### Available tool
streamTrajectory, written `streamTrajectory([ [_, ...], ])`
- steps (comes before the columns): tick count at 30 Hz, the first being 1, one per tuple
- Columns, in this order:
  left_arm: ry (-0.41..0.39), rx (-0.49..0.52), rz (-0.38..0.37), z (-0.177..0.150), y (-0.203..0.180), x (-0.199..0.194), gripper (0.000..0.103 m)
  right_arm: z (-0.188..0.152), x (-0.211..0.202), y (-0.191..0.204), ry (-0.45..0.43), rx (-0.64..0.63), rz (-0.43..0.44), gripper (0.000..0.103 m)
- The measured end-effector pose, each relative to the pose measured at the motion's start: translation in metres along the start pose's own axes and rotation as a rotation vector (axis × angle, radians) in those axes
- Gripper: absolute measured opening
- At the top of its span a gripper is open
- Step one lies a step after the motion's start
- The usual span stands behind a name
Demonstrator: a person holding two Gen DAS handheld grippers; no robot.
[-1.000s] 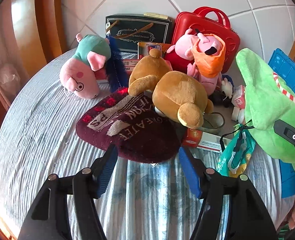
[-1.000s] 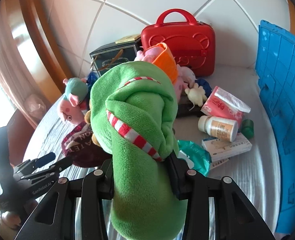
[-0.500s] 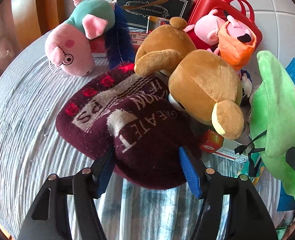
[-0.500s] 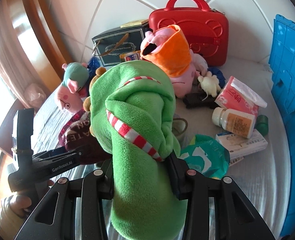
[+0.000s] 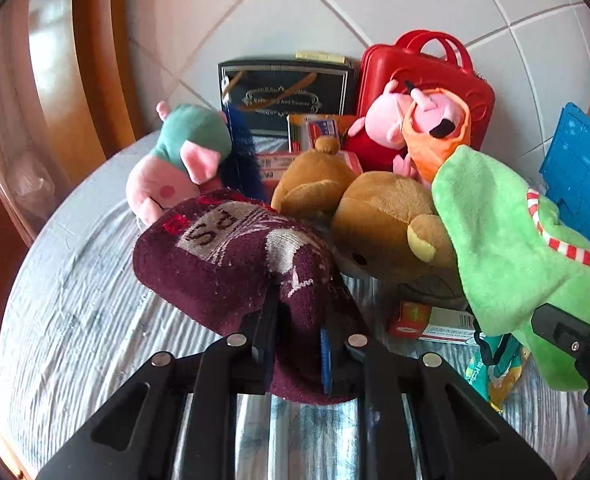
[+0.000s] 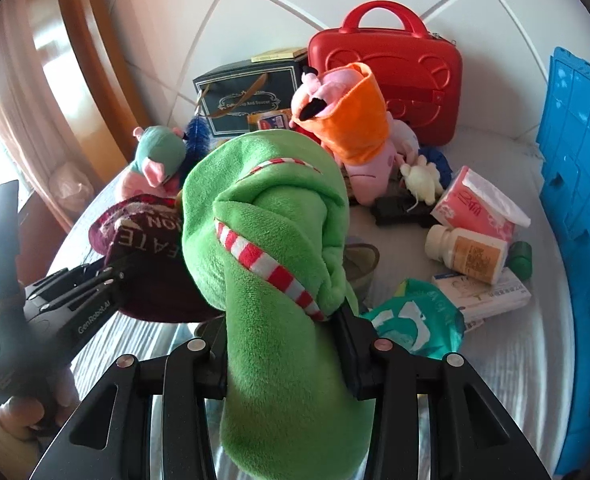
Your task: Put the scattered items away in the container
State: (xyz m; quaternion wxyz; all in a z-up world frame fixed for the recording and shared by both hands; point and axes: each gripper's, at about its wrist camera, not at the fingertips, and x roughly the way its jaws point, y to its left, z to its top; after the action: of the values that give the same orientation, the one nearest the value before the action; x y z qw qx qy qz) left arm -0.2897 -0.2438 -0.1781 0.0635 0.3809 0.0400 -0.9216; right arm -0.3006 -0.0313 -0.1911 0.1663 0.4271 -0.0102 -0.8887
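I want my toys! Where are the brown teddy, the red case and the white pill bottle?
Brown plush teddy bear (image 5: pixel 383 208), left wrist view, on its head.
Red plastic carry case (image 6: pixel 383 80), right wrist view, front panel.
White pill bottle (image 6: pixel 471 254), right wrist view, label.

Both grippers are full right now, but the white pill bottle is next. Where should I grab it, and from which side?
Take the white pill bottle across the middle of its labelled body, coming down from above. It lies on its side, cap toward the green plush, resting on the flat medicine box with the pink tissue pack close behind, so a side approach looks crowded.
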Motion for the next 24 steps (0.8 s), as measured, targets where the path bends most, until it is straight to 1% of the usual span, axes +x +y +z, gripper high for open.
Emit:
streamTrajectory([
  [7,-0.126,0.032,0.045,0.015,0.0,-0.056,0.016,0.006,-0.036,0.017,-0.078,-0.032,0.023,0.04],
  [11,-0.197,0.036,0.049,0.022,0.001,-0.088,0.016,0.013,-0.06,0.029,-0.139,-0.052,0.037,0.04],
  [12,-0.217,0.036,0.048,0.024,0.001,-0.096,0.016,0.015,-0.066,0.031,-0.152,-0.057,0.04,0.04],
  [14,-0.271,0.046,0.062,0.028,0.001,-0.112,0.01,0.019,-0.078,0.037,-0.18,-0.066,0.044,0.04],
  [16,-0.3,0.058,0.044,0.034,0.0,-0.125,0.01,0.024,-0.09,0.041,-0.205,-0.072,0.046,0.04],
  [18,-0.303,0.053,0.022,0.039,0.002,-0.129,0.01,0.028,-0.1,0.045,-0.229,-0.077,0.041,0.04],
  [20,-0.294,0.051,0.017,0.038,0.004,-0.127,0.01,0.029,-0.106,0.048,-0.24,-0.081,0.027,0.04],
  [22,-0.242,0.029,-0.016,0.031,0.011,-0.119,0.01,0.025,-0.107,0.051,-0.23,-0.085,0.019,0.04],
  [23,-0.201,0.011,-0.034,0.026,0.016,-0.111,0.01,0.021,-0.105,0.052,-0.22,-0.085,0.017,0.04],
  [24,-0.153,-0.007,-0.044,0.019,0.021,-0.102,0.013,0.017,-0.102,0.053,-0.206,-0.084,0.016,0.04],
])
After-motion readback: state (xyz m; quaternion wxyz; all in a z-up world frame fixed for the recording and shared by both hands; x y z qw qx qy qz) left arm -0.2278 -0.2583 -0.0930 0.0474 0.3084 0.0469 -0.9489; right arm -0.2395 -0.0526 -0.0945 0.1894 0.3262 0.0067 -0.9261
